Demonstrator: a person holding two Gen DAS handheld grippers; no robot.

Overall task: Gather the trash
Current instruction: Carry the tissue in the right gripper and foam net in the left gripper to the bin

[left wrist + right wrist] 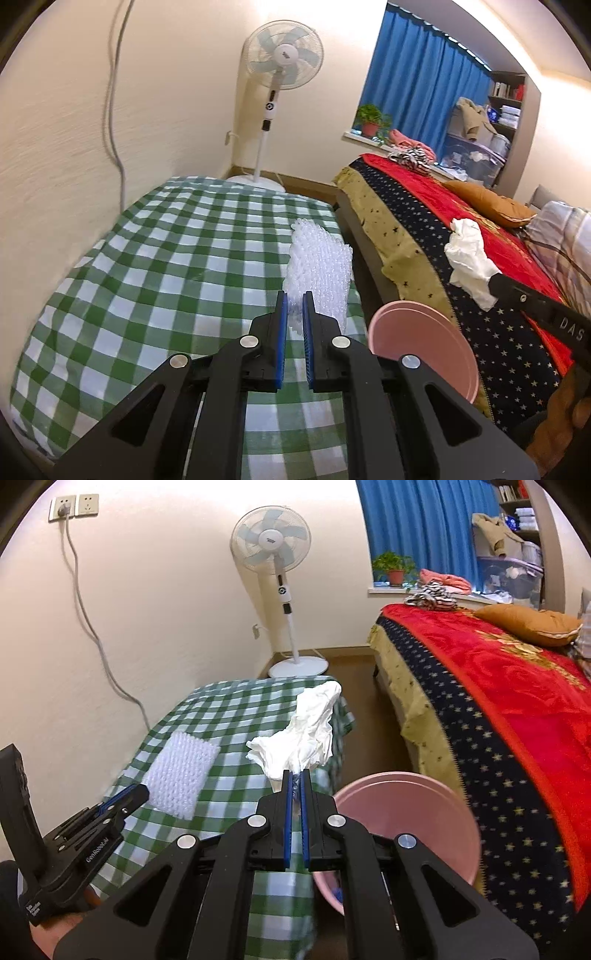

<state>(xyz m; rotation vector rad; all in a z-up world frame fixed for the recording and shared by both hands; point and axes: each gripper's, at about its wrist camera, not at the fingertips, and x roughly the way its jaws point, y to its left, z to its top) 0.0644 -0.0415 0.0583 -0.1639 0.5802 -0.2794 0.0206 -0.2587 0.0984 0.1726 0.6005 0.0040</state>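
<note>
My left gripper [294, 299] is shut on the near edge of a white sheet of bubble wrap [319, 266], lifted above the green-checked table [166, 258]. My right gripper [295, 775] is shut on a crumpled white tissue [310, 731], which hangs forward from the pads. The right wrist view has the left gripper [142, 792] at lower left with the bubble wrap [181, 771]. From the left wrist view, the right gripper [496, 282] and tissue [467, 254] are over the bed side. A pink bin [406, 812] [424, 332] stands between table and bed, just right of both grippers.
A bed with a red and starry blanket [498, 701] runs along the right. A white pedestal fan [288, 590] stands in the far corner. A grey cable [92, 635] hangs down the left wall. A narrow strip of brown floor [369, 709] separates table and bed.
</note>
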